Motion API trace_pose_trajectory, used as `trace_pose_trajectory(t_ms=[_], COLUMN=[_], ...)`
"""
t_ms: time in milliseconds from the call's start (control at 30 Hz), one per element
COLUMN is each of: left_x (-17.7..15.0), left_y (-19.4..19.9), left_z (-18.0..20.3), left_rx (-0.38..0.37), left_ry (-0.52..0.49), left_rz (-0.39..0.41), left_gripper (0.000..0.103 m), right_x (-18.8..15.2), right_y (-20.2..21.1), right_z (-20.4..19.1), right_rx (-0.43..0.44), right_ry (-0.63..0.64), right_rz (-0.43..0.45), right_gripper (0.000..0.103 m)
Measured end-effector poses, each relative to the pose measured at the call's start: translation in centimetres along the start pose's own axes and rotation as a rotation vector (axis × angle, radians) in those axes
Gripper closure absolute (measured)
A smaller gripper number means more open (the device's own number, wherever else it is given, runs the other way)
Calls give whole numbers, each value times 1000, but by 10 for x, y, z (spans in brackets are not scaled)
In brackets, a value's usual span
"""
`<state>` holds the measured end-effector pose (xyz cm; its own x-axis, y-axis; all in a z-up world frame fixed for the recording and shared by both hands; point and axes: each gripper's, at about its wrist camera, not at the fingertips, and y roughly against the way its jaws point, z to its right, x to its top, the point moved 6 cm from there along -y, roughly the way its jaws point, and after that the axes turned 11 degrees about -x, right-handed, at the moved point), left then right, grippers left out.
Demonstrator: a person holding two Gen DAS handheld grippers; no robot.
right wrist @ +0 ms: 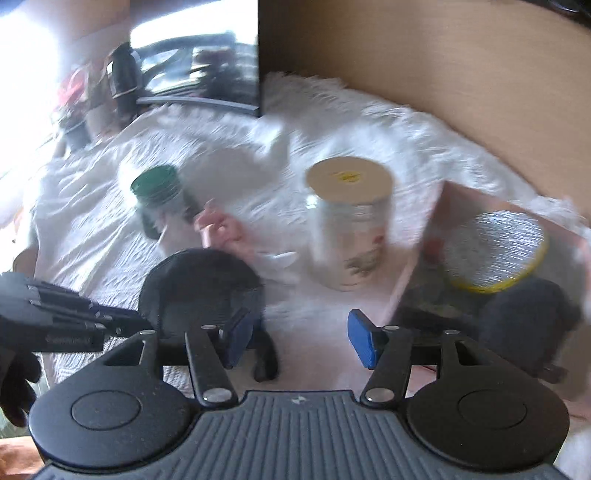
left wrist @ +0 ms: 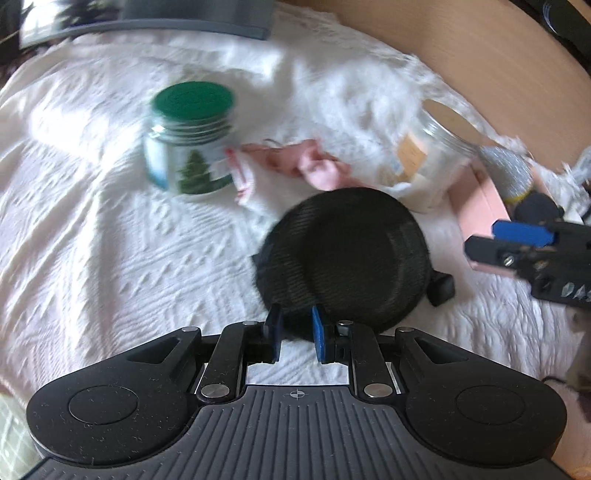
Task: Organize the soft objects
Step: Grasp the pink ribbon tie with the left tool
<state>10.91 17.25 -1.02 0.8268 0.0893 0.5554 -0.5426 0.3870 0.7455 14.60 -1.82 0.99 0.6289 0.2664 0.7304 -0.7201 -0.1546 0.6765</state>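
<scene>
A round black soft cap [left wrist: 351,254] lies on the white bedspread [left wrist: 110,229]; it also shows in the right wrist view [right wrist: 195,284]. My left gripper [left wrist: 297,328] is shut on the cap's near edge. My right gripper [right wrist: 299,338] is open and empty, above the bedspread between the cap and a pink box [right wrist: 417,266]. The right gripper appears at the right of the left wrist view [left wrist: 517,243]. A pink cloth [left wrist: 306,162] lies crumpled beyond the cap. A silver, yellow-rimmed round object [right wrist: 495,251] and a dark soft item [right wrist: 524,325] sit in the pink box.
A green-lidded glass jar [left wrist: 192,136] with a tree label stands at the left. A cream-lidded jar [right wrist: 351,225] stands next to the pink box. A brown headboard [right wrist: 443,74] runs along the right. A dark laptop-like slab [left wrist: 166,22] lies at the far edge.
</scene>
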Motion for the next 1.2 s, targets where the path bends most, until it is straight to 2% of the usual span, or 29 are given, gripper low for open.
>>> trace_pose_trajectory(t_ms=[200,300,467,733,800,833,967,1033,1100,1200], left_x=[-5,-5,-6,-5,-5,-5,-5,-5,-6,-9], left_y=[11,12,13,16,16,17,22,26,29,32], left_z=[-19,-21,-18,-26,-31,-34,-43,-46,-51,-57], left_rx=[-29,-46,-78,-90,-89,-88,-81,-71,-65,-68], left_ry=[111,131,122,127,144,159,188,186,191,207], left_rz=[33,40,44,59,62,65,82,87,90,92], left_gripper=[84,84,84,84,84,84,84,84,84,84], right_x=[10,13,8,-15,-24,-29,-38,-36,-30,-17], right_y=[-26,-42,-55,-45,-39,-35,-12,0,5,-3], right_z=[-28,-32,-32,-35,-40,-44,-55,-57,-55,-49], right_rx=[-19,-15,-17,78,110,152,207,187,139,82], right_ry=[106,119,112,33,6,-7,7,41,69,71], right_rz=[62,29,-29,-115,-135,-146,-139,-95,-52,-21], right_gripper=[46,54,55,55,55,55,55,54,47,44])
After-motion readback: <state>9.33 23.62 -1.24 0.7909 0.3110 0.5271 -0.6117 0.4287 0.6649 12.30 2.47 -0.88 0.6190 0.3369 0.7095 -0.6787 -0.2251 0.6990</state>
